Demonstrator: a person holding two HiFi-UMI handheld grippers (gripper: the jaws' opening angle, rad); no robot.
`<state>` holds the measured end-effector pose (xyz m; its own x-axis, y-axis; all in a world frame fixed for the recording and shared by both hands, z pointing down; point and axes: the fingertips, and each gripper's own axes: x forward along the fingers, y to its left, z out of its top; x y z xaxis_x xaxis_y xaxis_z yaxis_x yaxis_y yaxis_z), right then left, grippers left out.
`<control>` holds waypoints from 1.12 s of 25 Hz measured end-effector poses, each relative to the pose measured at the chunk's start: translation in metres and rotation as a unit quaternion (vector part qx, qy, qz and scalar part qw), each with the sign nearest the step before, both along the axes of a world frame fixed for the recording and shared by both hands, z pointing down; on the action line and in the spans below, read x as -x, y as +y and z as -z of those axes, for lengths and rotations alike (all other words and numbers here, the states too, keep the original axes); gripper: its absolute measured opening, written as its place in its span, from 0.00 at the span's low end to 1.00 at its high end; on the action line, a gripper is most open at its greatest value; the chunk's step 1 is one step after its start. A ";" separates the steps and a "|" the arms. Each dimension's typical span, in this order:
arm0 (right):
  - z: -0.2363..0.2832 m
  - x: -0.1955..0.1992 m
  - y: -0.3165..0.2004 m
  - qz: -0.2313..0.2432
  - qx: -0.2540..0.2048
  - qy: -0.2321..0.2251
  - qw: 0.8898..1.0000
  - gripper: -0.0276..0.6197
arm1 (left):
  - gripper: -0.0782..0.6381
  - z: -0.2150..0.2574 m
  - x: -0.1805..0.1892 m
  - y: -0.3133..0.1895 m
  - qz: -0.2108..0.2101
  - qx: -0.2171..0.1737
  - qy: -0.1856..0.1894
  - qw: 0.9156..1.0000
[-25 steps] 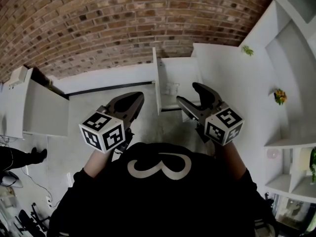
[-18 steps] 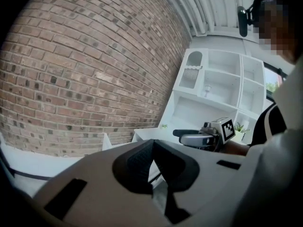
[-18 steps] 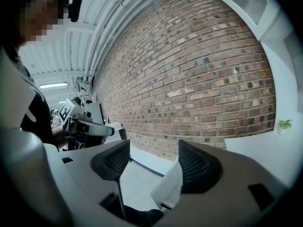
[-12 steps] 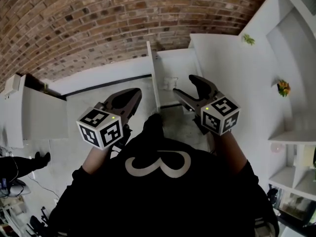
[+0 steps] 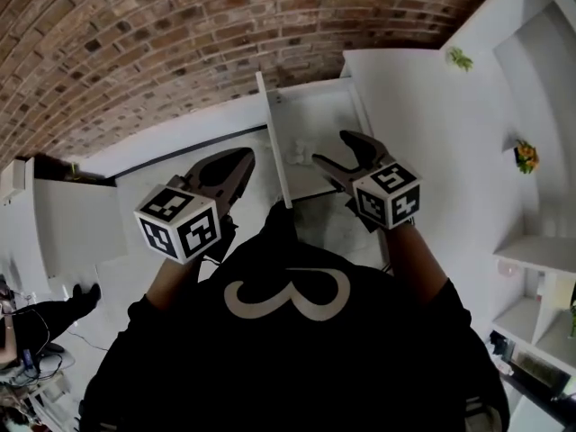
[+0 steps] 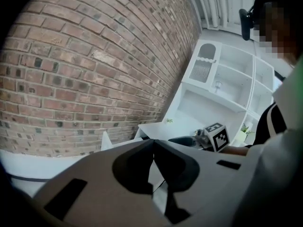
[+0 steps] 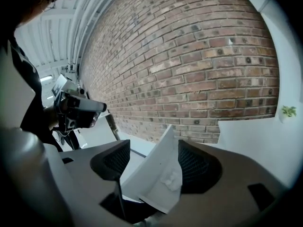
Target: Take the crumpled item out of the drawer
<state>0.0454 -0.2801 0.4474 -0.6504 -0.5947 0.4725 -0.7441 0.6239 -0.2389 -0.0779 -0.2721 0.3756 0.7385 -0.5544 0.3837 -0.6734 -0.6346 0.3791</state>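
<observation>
The left hand-held gripper (image 5: 236, 165), jaws pressed together on nothing, hangs left of the open white drawer (image 5: 326, 115), and the drawer's tall side wall stands between it and the crumpled item (image 7: 171, 179), which lies on the drawer bottom. The right hand-held gripper (image 5: 331, 149), jaws apart and empty, hovers over the drawer near the item. A brick wall (image 5: 180, 43) is behind, and white shelves (image 5: 531, 255) are at the right.

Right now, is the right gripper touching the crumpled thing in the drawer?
Apart. In the right gripper view, the crumpled thing lies on the drawer floor, beyond the open fingers of the right gripper.
</observation>
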 end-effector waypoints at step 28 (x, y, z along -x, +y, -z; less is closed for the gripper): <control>-0.262 -0.010 -0.062 -0.018 0.272 0.116 0.955 0.52 | 0.11 -0.104 0.023 -0.098 0.011 0.100 -0.021 0.995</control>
<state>0.0552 -0.3418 0.7093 -0.4747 -0.2403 0.8467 -0.8350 0.4271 -0.3469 -0.1006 -0.3696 0.4791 0.7078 -0.4793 0.5189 -0.7044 -0.5343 0.4673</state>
